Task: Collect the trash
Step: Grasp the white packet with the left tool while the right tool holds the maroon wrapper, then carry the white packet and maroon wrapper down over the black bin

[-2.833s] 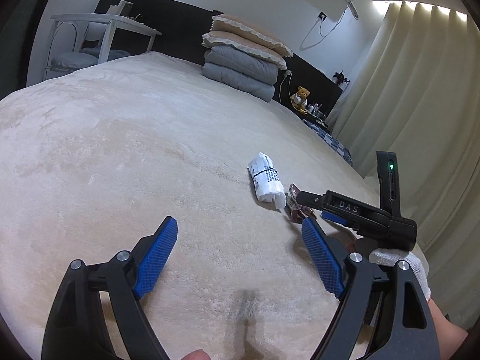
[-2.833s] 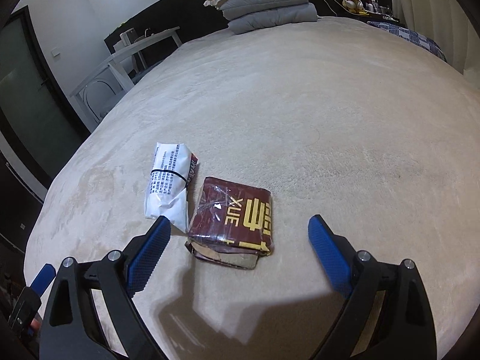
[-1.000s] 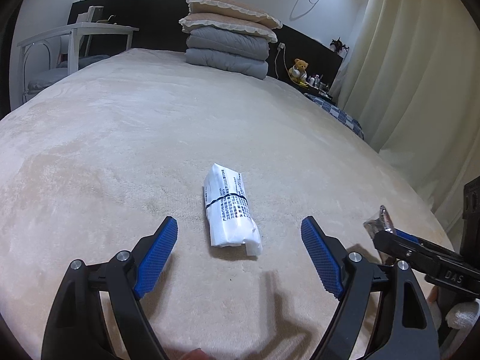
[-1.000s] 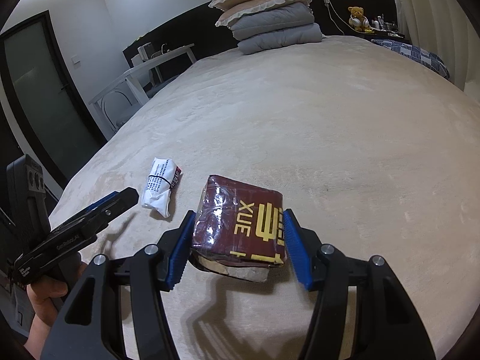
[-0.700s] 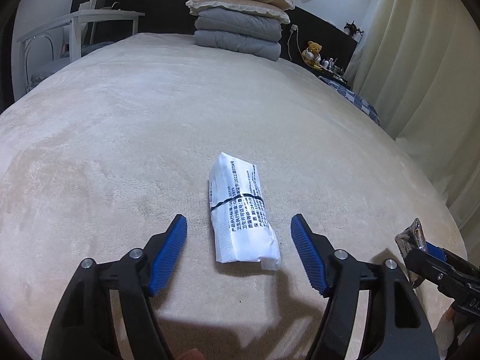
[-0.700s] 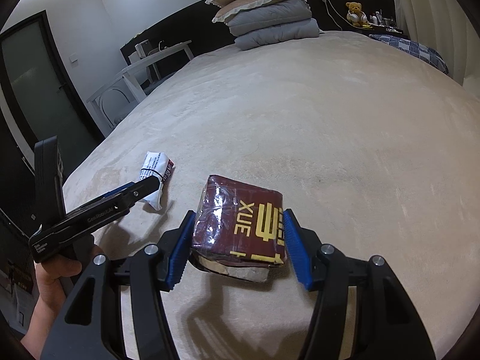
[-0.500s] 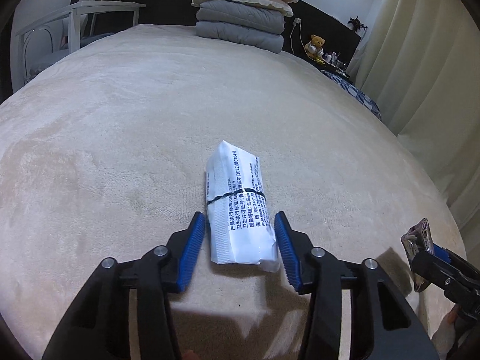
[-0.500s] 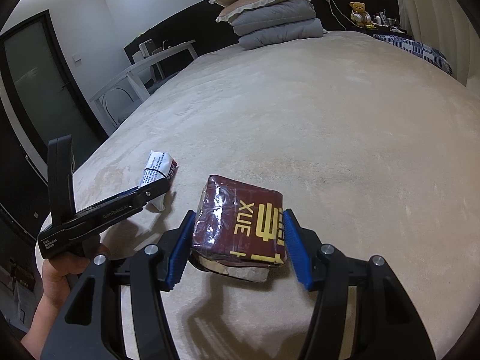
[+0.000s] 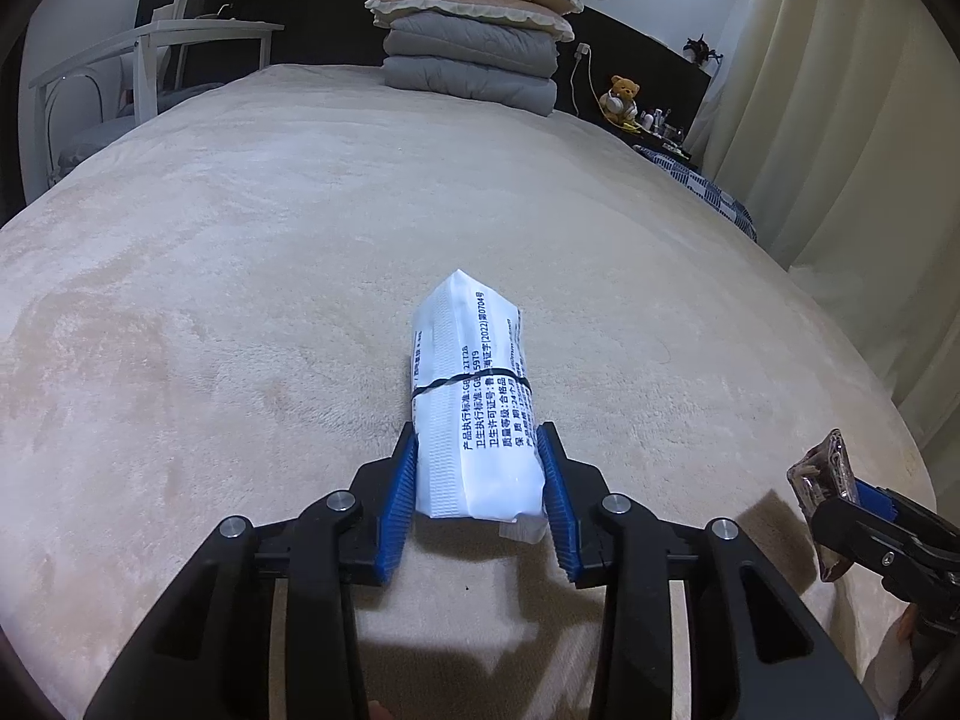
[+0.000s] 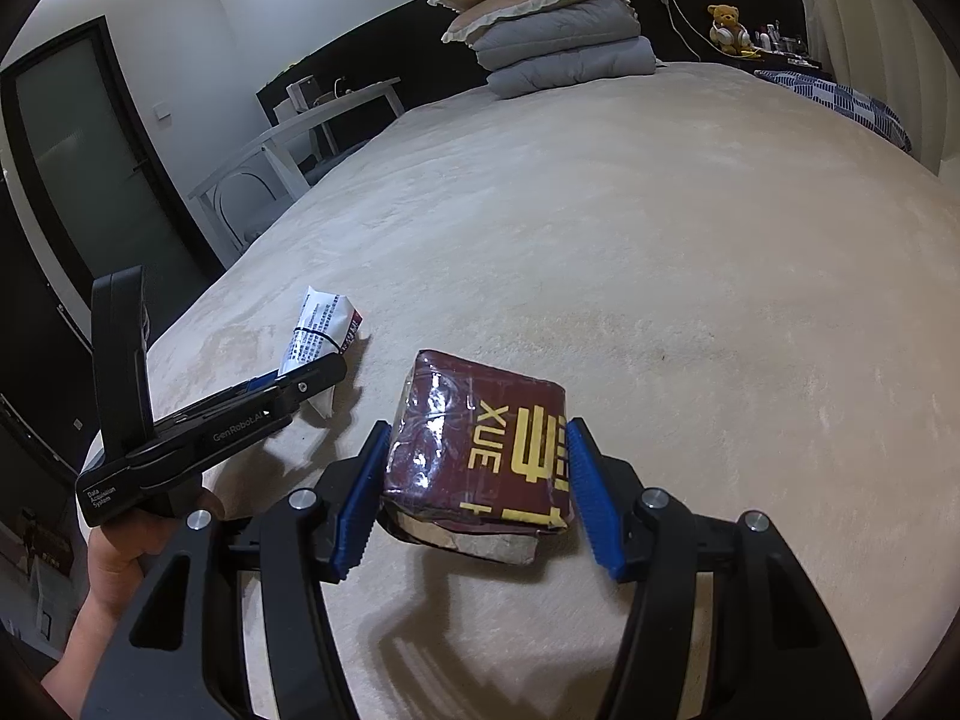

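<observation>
My left gripper [image 9: 480, 492] is shut on a white printed packet [image 9: 474, 402] bound with a black rubber band, on the beige bed [image 9: 240, 300]. My right gripper [image 10: 474, 492] is shut on a dark red packet with yellow lettering [image 10: 480, 456], held just above the bed. In the right wrist view the white packet [image 10: 321, 336] and the left gripper [image 10: 300, 387] sit to the left. In the left wrist view the right gripper with the red packet [image 9: 822, 480] shows at the right edge.
Stacked pillows and folded quilts [image 9: 474, 54] lie at the head of the bed. A white side table [image 9: 150, 60] stands at the left, a teddy bear [image 9: 621, 99] and curtains [image 9: 840, 120] at the right. A dark door [image 10: 78, 168] is at the far left.
My left gripper moved up to the white packet and closed its fingers on it. My right gripper closed on the red packet and lifted it slightly.
</observation>
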Tool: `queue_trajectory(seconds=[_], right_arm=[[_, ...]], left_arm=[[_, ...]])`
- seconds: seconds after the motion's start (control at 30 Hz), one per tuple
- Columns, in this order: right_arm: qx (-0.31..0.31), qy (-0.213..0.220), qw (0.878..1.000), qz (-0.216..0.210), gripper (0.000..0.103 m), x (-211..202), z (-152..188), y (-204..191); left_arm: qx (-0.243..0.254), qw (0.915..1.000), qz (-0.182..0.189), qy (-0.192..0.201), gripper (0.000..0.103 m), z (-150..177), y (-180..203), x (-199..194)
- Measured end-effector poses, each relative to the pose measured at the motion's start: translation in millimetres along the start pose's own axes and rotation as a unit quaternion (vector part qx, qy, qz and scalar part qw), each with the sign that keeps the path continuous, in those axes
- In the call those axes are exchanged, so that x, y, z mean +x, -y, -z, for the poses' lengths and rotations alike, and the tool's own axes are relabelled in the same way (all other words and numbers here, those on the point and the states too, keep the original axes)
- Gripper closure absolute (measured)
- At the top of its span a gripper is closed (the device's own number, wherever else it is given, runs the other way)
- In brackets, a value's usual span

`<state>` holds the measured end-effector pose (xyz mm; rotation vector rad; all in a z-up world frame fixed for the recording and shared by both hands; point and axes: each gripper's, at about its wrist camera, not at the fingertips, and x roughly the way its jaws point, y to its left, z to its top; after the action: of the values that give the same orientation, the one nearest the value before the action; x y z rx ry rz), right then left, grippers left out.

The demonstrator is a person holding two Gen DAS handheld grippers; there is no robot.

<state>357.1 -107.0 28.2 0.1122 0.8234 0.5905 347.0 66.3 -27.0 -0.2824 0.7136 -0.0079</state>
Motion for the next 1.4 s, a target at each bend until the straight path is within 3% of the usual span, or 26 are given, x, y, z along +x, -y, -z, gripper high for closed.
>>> queue_trajectory(seconds=[0.6,1.03,1.4], right_arm=[[0.013,0.022,0.999,-0.030,0.045,-31,27,-23],[0.005,0.054,0.997,-0.051,0.044,-72,74,-42],[0.003,0.072,0.996,-0.052,0.044,-126,134,-57]], left_arm=[[0.001,0.9977,0.037,0.057,0.066,30,1,-97],[0.010,0.9930,0.084,0.082,0.066,93,11,-169],[0.026,0.9919,0.099,0.075,0.066,145,34,-206]])
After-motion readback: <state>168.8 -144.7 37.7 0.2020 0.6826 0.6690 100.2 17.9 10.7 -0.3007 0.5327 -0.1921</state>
